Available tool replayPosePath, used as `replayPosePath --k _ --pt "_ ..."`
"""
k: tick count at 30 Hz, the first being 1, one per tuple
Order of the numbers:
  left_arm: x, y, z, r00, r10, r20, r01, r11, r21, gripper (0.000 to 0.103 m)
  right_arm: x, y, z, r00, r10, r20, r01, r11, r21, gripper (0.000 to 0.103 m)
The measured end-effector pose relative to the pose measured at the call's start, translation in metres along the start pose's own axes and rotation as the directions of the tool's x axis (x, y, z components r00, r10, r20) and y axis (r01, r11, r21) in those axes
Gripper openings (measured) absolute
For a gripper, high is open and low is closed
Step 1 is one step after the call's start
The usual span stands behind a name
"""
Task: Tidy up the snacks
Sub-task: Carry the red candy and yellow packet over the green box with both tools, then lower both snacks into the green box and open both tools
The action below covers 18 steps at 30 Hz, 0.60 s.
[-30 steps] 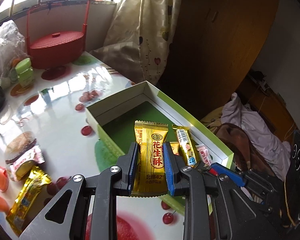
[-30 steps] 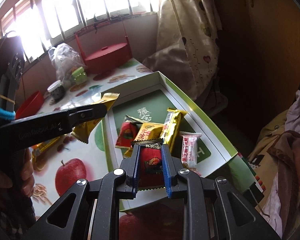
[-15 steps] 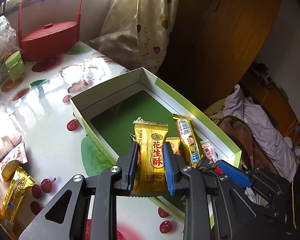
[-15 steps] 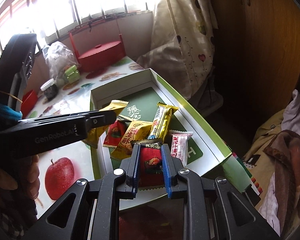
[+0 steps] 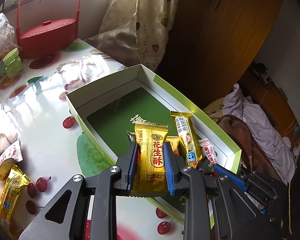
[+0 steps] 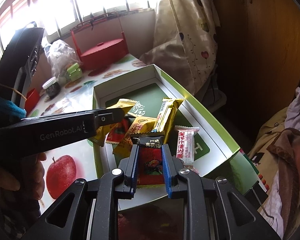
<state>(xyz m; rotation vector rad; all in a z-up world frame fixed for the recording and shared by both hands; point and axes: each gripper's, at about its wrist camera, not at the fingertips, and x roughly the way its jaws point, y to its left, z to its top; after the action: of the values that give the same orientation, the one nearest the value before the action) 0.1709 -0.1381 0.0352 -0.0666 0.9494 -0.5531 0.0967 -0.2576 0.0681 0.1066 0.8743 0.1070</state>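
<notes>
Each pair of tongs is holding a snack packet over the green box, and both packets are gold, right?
Not quite. The left tongs hold a gold packet, but the right tongs hold a red and black packet, as the right wrist view shows. Both hang over the green box.

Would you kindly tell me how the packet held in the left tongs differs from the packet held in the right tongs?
The shiny gold peanut-candy packet in the left tongs is all gold with red characters; the black-and-red snack packet in the right tongs has a black top and red body. The gold one looks longer. Both are sealed, crimped-edge wrappers, pinched upright above the green-and-white cardboard box.
</notes>
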Motion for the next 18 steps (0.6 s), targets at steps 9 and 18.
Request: replayPosePath --k 9,18 --pt "0.0000 -0.0012 -0.0018 1.000 0.003 -0.006 -0.003 1.000 0.005 0.028 0.0018 0.0011 -0.0035 1.000 -0.005 -0.009 0.005 1.000 0.004 0.025" --pt "-0.0042 -0.0012 -0.0035 1.000 -0.015 0.010 0.015 1.000 -0.002 0.042 0.0005 0.0003 -0.0031 1.000 -0.010 -0.011 0.011 1.000 0.010 0.037"
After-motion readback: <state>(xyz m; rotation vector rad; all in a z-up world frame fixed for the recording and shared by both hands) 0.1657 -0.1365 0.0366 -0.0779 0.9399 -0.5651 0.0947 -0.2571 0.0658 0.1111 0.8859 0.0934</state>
